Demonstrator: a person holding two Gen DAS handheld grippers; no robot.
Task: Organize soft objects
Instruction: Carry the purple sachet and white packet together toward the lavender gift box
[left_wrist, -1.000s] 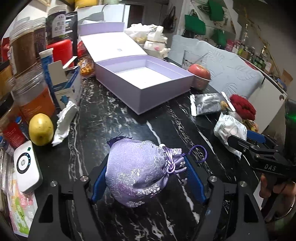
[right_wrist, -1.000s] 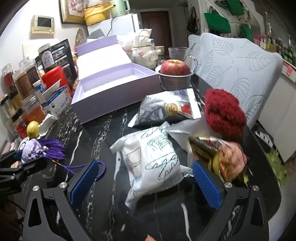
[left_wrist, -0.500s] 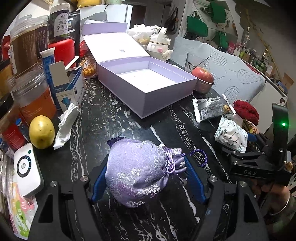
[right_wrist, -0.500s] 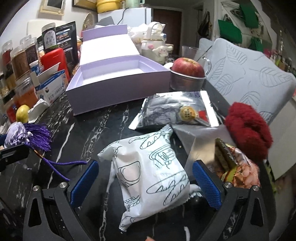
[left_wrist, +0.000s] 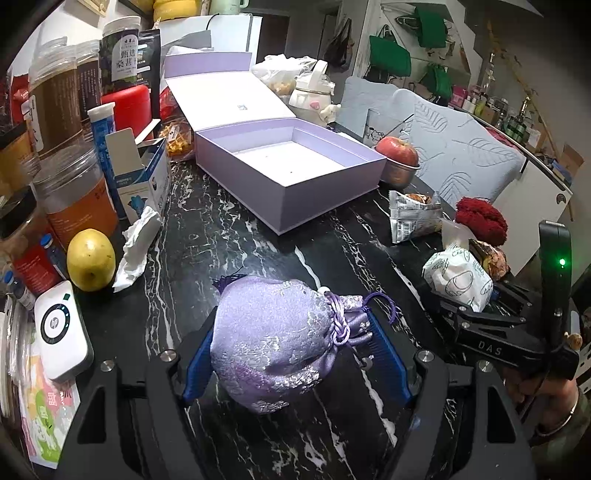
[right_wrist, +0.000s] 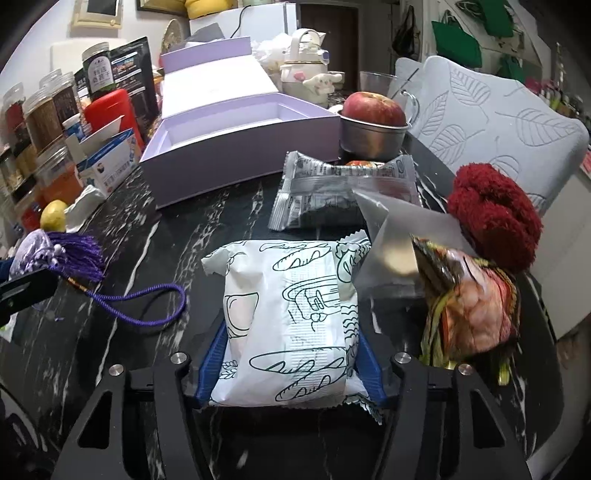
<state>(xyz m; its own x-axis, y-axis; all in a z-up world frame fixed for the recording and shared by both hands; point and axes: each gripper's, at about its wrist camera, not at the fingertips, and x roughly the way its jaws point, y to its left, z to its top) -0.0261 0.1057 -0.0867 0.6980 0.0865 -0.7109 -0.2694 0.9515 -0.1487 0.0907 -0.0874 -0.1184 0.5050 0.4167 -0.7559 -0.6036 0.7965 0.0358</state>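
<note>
My left gripper (left_wrist: 295, 354) is shut on a lilac brocade drawstring pouch (left_wrist: 273, 339), held just above the black marble table. The pouch and its purple tassel also show at the left of the right wrist view (right_wrist: 55, 254). My right gripper (right_wrist: 288, 365) is shut on a white bread-print snack packet (right_wrist: 291, 321), which also shows at the right of the left wrist view (left_wrist: 458, 277). An open lilac gift box (left_wrist: 291, 173) stands empty at the table's middle back, lid leaning behind it. A red fluffy scrunchie (right_wrist: 495, 221) lies at the right.
A silver snack packet (right_wrist: 343, 195), a colourful crinkled packet (right_wrist: 476, 314) and an apple in a steel bowl (right_wrist: 373, 122) sit right of the box. Jars, a blue-white carton (left_wrist: 144, 177), a yellow fruit (left_wrist: 90, 258), a tissue and a white device (left_wrist: 61, 328) crowd the left edge.
My right gripper moved forward over the white packet and closed on it. My left gripper kept hold of the pouch and drew slightly back from the box.
</note>
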